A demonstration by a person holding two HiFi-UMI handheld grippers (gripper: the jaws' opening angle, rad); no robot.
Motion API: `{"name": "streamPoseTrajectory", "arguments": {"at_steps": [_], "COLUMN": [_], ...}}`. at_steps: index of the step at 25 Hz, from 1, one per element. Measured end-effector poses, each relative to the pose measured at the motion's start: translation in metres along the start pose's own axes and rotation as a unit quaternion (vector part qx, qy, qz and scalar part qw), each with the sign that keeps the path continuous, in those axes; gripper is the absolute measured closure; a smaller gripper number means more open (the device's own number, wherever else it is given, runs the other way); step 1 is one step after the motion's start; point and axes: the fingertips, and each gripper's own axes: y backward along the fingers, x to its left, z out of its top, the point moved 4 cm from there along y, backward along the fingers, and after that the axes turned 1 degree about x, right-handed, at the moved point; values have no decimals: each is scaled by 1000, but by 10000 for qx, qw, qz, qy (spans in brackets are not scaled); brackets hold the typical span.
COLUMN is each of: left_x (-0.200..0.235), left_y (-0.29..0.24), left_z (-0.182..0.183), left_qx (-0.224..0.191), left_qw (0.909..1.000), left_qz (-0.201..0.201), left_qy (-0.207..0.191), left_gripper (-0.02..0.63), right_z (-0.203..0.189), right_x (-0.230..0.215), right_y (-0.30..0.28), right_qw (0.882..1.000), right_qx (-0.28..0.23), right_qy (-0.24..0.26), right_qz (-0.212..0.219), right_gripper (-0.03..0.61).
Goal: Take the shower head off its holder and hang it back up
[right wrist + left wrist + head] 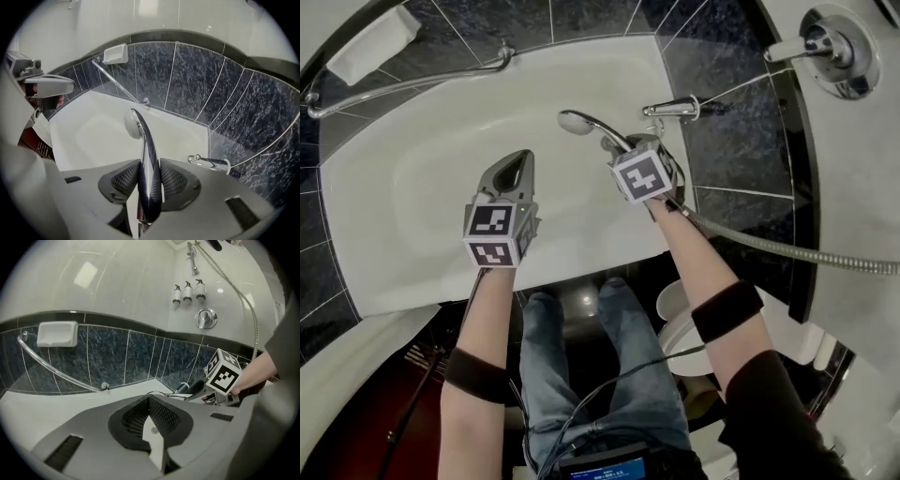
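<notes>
Chrome shower head [579, 122], slim handle, small round face; off its holder, handle clamped between the jaws of the right gripper [625, 148]. It is over the white bathtub [403, 197], near the tap [673, 110]. Ribbed metal hose [787, 249] trails right. Right forearm extended, gripper pointing steeply down. Left gripper [514, 169] alongside, jaws closed together, empty, angled down over the tub.

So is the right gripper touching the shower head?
Touching. The right gripper view shows the right gripper clamped on the shower head, pressing its shiny handle from both sides with no gap.
</notes>
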Motion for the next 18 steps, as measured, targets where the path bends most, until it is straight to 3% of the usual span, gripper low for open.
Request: {"name": "streamPoseTrajectory", "arguments": {"at_steps": [9, 13, 18], "left_x": [-20, -24, -22], "left_y": [-54, -61, -64], "left_z": [-49, -62, -73], "left_qx": [158, 194, 239], "left_qw": [9994, 9992, 9990], "left_qz": [-222, -260, -252], "left_qy": [197, 236, 271], "left_gripper": [614, 614, 614], "right_z": [-70, -102, -124], "right_x": [-52, -68, -87], "right_y": [-53, -75, -92], "right_qw": [9915, 9750, 9455], "right_qx": [1097, 1699, 2142], "right_qy": [638, 1372, 2368], "right_qz": [-295, -407, -642], "right_gripper": [434, 434, 434]}}
